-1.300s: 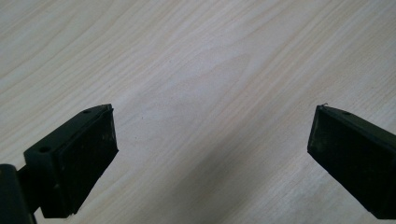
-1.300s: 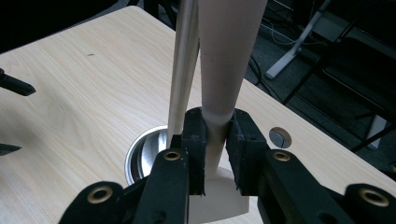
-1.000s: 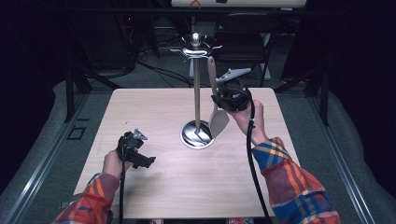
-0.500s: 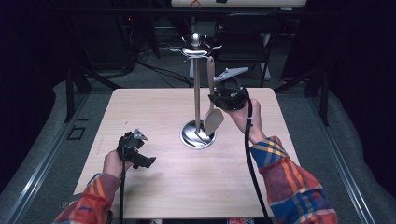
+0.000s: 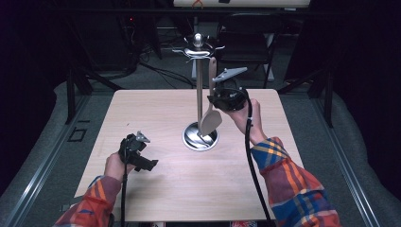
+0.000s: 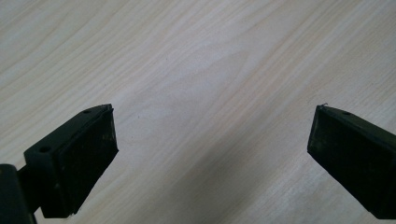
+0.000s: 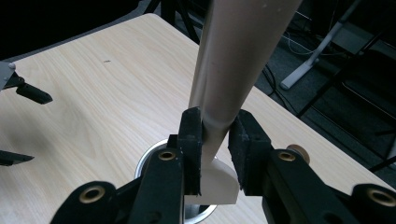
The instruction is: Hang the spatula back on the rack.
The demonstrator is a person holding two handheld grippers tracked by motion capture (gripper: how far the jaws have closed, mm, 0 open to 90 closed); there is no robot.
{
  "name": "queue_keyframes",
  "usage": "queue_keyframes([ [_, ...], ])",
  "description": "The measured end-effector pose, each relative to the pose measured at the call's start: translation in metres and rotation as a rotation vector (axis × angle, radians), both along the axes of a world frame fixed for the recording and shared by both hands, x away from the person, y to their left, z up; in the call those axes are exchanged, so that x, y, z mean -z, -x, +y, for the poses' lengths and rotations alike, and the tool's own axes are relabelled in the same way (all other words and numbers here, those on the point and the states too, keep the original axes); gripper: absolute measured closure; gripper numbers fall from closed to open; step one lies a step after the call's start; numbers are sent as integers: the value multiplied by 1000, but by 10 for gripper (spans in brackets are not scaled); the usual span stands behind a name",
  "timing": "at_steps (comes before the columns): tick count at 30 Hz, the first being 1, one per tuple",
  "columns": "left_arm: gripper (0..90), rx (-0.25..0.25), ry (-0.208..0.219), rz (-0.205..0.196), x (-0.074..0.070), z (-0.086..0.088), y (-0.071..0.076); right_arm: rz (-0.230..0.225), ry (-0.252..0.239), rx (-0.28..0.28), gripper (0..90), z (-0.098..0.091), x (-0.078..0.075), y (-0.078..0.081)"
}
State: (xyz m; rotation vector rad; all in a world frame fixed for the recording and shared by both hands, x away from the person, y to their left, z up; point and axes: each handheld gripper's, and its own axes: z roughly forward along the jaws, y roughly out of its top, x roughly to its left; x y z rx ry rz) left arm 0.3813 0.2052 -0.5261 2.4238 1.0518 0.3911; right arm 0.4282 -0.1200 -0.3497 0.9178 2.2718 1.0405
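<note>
The right gripper pinches the beige handle of a spatula, its two black jaws pressed against either side of it just above the pale blade. In the high view this gripper sits right of centre, raised beside the pole of the metal utensil stand, with the spatula hanging over the stand's round base. The right hand reaches up from the lower right, plaid sleeve trailing. At lower left, the left gripper rests low over the wooden table, jaws spread wide with bare wood between them.
</note>
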Motion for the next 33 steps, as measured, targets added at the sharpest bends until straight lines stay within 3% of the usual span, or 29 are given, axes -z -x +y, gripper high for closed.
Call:
queue_keyframes([
  [23,13,10,-4,6,0,-1,0,13,-5,-19,711,1,1,1],
  [27,15,9,-6,4,-1,-1,0,6,-13,-5,617,-5,1,3],
  [29,15,8,-6,4,0,-1,0,16,-20,-2,519,-8,2,5],
  [30,15,8,-6,4,0,-1,0,16,-20,-2,519,-8,2,5],
  [33,15,9,-6,5,0,-1,0,37,-9,-16,358,-14,2,10],
])
